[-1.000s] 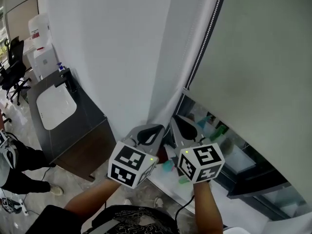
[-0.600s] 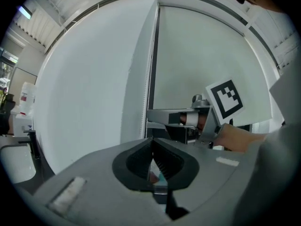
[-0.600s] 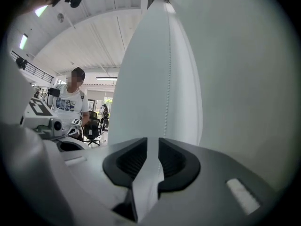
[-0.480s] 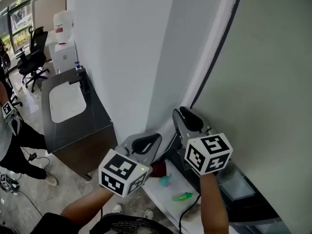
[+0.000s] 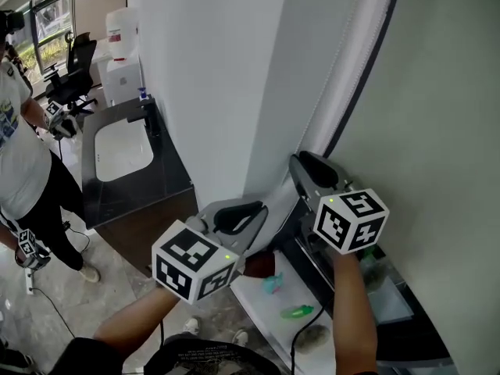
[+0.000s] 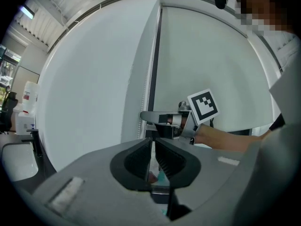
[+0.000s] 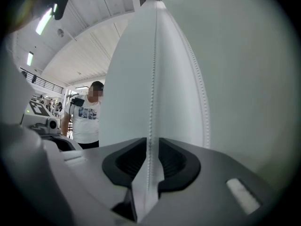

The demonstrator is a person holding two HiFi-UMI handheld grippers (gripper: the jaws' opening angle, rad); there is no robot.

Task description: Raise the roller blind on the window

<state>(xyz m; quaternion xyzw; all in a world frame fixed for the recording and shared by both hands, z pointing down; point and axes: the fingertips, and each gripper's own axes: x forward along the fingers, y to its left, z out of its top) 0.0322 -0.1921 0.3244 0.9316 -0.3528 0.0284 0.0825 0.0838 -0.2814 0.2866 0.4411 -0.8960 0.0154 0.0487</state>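
Observation:
The pale roller blind (image 5: 437, 116) hangs at the right beside a white pillar (image 5: 211, 76). Its bead chain (image 5: 341, 84) runs down along the dark window frame. My right gripper (image 5: 301, 165) is the higher one, open, and its jaws have just been opening. In the right gripper view the chain (image 7: 153, 79) passes untouched through the gap of that gripper (image 7: 151, 147). My left gripper (image 5: 264, 212) is lower. Its jaws (image 6: 153, 142) have just been opening too and stand a narrow gap apart around the chain (image 6: 149, 79). The right gripper (image 6: 143, 116) shows ahead of them.
A black counter with a white basin (image 5: 121, 151) stands at the left. A person in a white shirt (image 5: 23, 147) is beside it, with an office chair (image 5: 74, 76) behind. Small green and teal items (image 5: 297, 312) lie on the sill below the grippers.
My right gripper has climbed along the chain and now sits above the left one. The left gripper rose slightly. The head view has swung, bringing a person in at the left.

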